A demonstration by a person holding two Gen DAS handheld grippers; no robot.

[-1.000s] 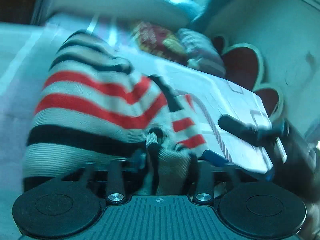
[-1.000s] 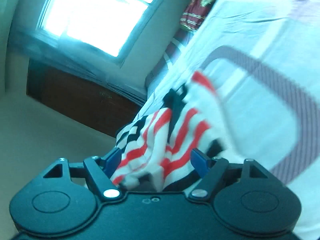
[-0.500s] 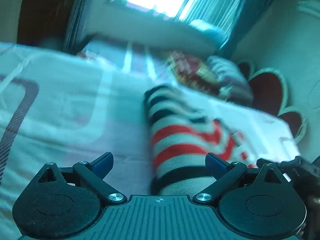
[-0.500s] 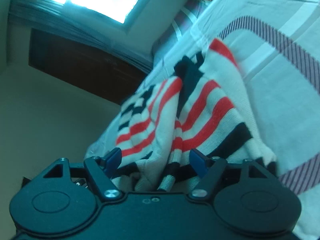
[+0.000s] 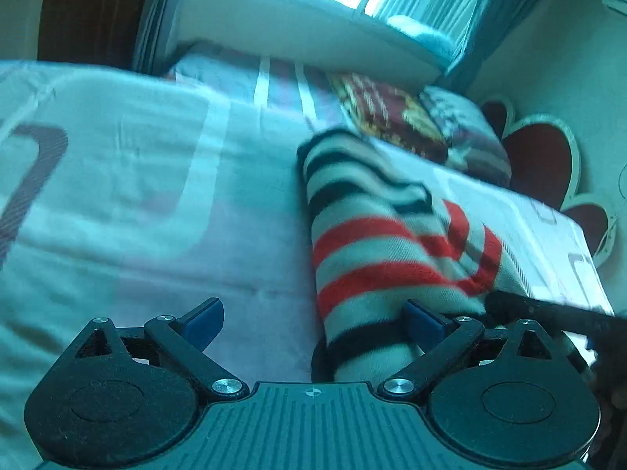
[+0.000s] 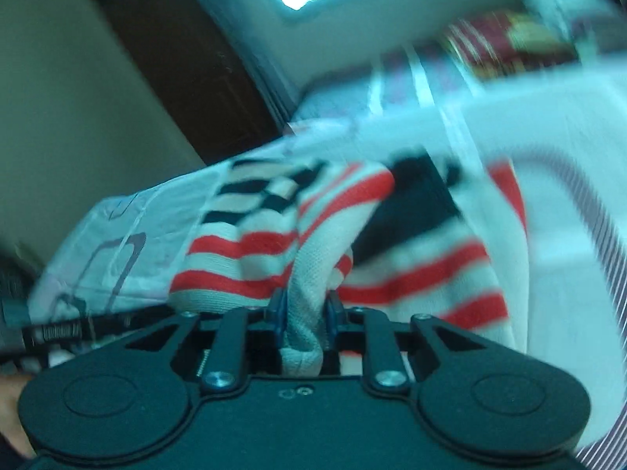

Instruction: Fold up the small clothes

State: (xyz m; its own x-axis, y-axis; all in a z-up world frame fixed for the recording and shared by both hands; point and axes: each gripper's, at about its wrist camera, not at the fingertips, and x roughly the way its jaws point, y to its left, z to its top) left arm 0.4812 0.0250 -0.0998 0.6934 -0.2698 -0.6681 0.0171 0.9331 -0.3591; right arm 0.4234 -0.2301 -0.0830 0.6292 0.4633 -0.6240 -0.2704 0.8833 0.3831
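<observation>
Now your right gripper (image 6: 305, 315) has just closed onto a fold of the striped sweater (image 6: 352, 243) at lower centre; your left gripper (image 5: 313, 319) gapes wide, sweater (image 5: 392, 258) lying centre-right on the bedsheet (image 5: 137, 196).

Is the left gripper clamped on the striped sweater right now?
No. The left gripper stands wide open over the bedsheet, its fingers not pinching the striped sweater.

The sweater (image 5: 376, 250) is a ribbed knit, soft and matt. The bedsheet (image 5: 156, 203) is smooth printed cotton-looking cloth, a bit creased. The gripper (image 5: 313, 321) bodies look like matt black plastic with shiny metal screws, and the fingertips (image 5: 203, 319) are glossy blue.
</observation>
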